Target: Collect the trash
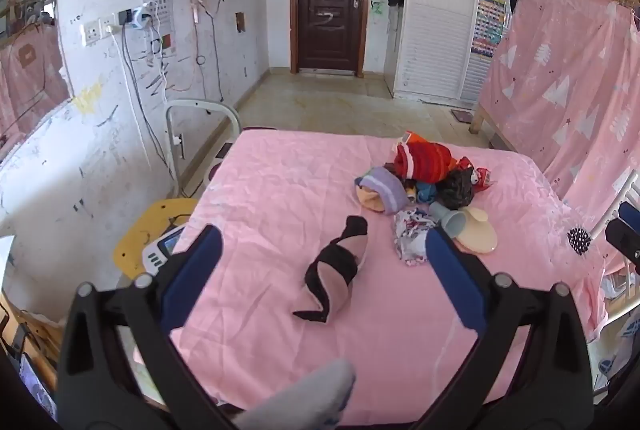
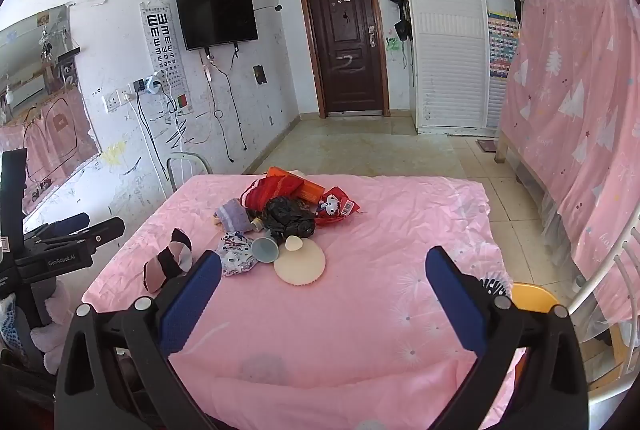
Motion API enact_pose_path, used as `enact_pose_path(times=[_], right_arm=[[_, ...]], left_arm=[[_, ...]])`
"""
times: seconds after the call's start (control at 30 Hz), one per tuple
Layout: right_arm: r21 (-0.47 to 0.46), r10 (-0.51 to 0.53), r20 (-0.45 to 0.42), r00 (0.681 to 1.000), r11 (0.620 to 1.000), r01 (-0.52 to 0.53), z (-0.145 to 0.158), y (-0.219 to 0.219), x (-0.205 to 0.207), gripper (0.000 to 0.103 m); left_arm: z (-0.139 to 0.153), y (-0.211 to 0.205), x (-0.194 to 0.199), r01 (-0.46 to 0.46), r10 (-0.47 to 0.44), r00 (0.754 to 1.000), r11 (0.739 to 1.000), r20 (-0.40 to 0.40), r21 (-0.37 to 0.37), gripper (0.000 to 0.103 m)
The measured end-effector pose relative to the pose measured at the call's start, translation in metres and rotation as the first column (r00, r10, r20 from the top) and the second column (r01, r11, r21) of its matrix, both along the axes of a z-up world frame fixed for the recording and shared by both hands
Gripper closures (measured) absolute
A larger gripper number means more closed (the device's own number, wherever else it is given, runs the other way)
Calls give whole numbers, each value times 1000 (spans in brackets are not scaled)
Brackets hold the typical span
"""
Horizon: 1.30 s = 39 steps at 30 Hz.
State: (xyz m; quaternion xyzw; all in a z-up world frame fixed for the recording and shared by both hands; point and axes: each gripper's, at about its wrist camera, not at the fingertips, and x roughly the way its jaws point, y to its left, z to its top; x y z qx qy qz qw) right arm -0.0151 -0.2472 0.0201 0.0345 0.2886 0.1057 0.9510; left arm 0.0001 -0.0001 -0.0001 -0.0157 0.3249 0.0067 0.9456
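Observation:
A pile of items lies on the pink bed sheet [image 1: 280, 197]: a red striped cloth [image 1: 426, 159], a black plastic bag [image 1: 454, 189], a red snack wrapper [image 2: 336, 205], an orange box [image 2: 306, 185], a purple sock [image 1: 386, 187], a grey cup [image 1: 450, 222], a cream round lid [image 1: 476, 234] and a patterned cloth [image 1: 412, 240]. A black and pink sock [image 1: 336, 268] lies apart, nearer me. My left gripper [image 1: 324, 254] is open and empty above the bed, over that sock. My right gripper [image 2: 323, 272] is open and empty, short of the lid [image 2: 299, 264].
A yellow stool [image 1: 160, 218] with a small device stands left of the bed. A pink-draped frame [image 2: 576, 101] stands at the right. A white chair [image 2: 188, 165] is behind the bed. A grey sock [image 1: 304, 398] lies at the bed's near edge.

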Motion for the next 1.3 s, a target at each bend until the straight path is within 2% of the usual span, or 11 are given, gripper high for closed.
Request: enact_pose_path(times=[1.3], right_arm=[[1, 1, 16, 1000, 1000, -1, 0, -1, -7, 11]], left_arm=[[3, -7, -2, 2, -2, 1000, 1000, 5, 2, 6]])
